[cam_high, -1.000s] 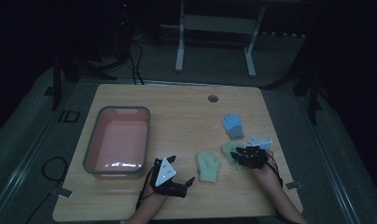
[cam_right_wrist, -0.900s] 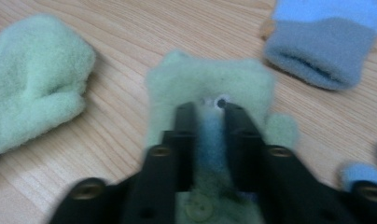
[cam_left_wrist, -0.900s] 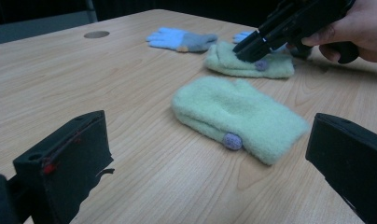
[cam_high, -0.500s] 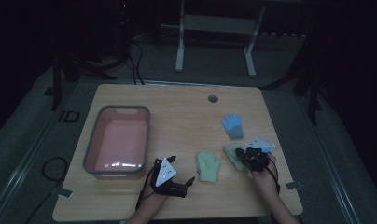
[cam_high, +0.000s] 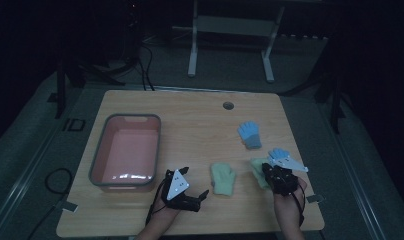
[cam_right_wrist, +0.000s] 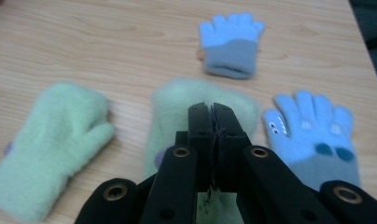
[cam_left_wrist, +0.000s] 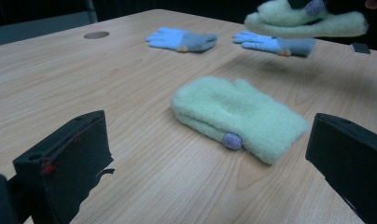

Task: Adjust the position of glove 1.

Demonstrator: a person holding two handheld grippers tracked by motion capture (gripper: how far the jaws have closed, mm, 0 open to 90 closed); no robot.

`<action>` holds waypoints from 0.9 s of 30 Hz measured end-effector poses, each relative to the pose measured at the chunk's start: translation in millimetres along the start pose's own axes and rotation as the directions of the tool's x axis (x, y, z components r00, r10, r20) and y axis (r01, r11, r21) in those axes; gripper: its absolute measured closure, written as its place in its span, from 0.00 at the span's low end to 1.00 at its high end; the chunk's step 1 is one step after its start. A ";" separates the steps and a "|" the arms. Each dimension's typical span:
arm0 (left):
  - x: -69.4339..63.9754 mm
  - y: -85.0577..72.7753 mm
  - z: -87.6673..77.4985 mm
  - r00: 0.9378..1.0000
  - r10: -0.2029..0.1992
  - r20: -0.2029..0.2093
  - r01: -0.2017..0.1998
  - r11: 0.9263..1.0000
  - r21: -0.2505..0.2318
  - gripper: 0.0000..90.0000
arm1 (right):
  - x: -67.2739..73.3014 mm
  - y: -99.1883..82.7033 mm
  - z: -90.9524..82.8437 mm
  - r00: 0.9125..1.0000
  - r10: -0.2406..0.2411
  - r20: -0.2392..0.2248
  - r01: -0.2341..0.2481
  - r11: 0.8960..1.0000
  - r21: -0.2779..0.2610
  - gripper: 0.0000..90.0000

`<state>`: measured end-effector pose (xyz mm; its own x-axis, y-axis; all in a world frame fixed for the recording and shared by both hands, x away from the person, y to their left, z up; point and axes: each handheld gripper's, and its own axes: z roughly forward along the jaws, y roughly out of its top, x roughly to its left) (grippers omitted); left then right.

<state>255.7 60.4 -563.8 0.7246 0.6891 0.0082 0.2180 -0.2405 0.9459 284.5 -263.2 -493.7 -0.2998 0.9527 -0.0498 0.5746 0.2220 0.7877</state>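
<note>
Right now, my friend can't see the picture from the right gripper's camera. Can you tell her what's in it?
The right gripper has its black fingers pinched shut on a fuzzy green mitten above a wooden table. A second green mitten lies to the left, one blue glove to the right, and another blue glove farther off.

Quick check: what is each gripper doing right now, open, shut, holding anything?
Left gripper: open, nothing between its jaws, facing the green mitten on the table.
Right gripper: shut on the other green mitten, lifted off the table.
</note>
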 end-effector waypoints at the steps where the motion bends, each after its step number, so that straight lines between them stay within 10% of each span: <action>1: 0.1 0.0 -0.1 1.000 0.001 0.000 -0.001 1.000 0.001 0.00 | 0.6 -2.3 0.3 1.000 0.013 0.001 -0.013 1.000 0.006 0.97; 14: -0.3 0.1 -0.1 1.000 0.002 0.005 -0.002 1.000 0.004 0.00 | 8.7 -37.3 28.5 0.999 0.046 0.001 -0.046 0.991 0.126 0.95; 27: -0.5 0.1 0.0 1.000 0.005 0.007 -0.005 1.000 0.005 0.00 | 4.9 -37.1 27.3 0.997 0.027 -0.069 -0.018 0.993 0.120 0.77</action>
<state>255.3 60.0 -563.7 0.7301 0.6832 0.0106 0.2176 -0.2472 0.9442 282.6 -261.0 -539.9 -0.3358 0.9418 0.0136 0.6675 0.2278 0.7089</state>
